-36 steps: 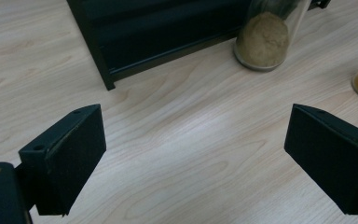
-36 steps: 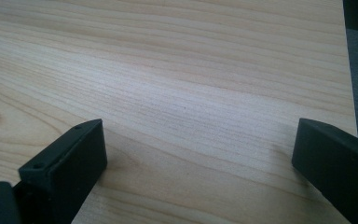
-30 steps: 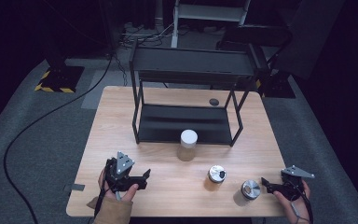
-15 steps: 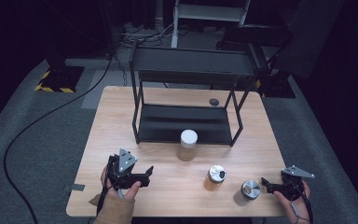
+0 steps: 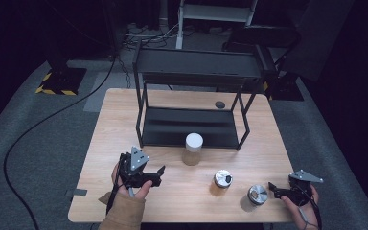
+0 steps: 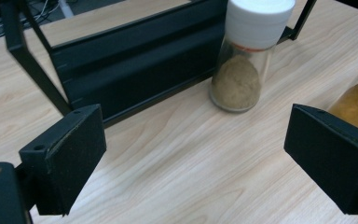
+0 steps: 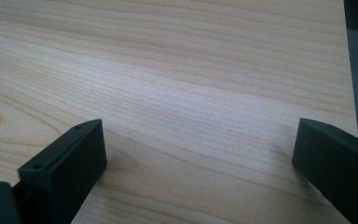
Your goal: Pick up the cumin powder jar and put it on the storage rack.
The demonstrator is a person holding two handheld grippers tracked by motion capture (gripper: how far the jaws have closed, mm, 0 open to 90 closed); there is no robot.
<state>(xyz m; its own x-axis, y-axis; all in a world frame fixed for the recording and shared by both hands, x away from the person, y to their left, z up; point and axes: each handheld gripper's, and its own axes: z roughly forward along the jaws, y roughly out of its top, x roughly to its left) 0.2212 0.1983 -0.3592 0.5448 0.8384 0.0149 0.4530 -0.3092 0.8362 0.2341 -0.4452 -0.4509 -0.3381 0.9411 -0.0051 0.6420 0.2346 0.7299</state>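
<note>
Both grippers' jaws spread and empty; probably light, hard, slippery glass on jar [image 6: 242, 70], so best pinched by left gripper [image 5: 154, 174] below white cap [image 6: 259, 21].

Both grippers are black, the left gripper [image 5: 159, 170] and the right gripper [image 5: 271, 187], each topped by a grey three-cornered plate and trailing a black cable; a tan sleeve [image 5: 123, 214] covers the left forearm.

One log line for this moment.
left gripper: open, empty, facing white-lidded jar | right gripper: open, empty, beside silver-lidded jar
</note>
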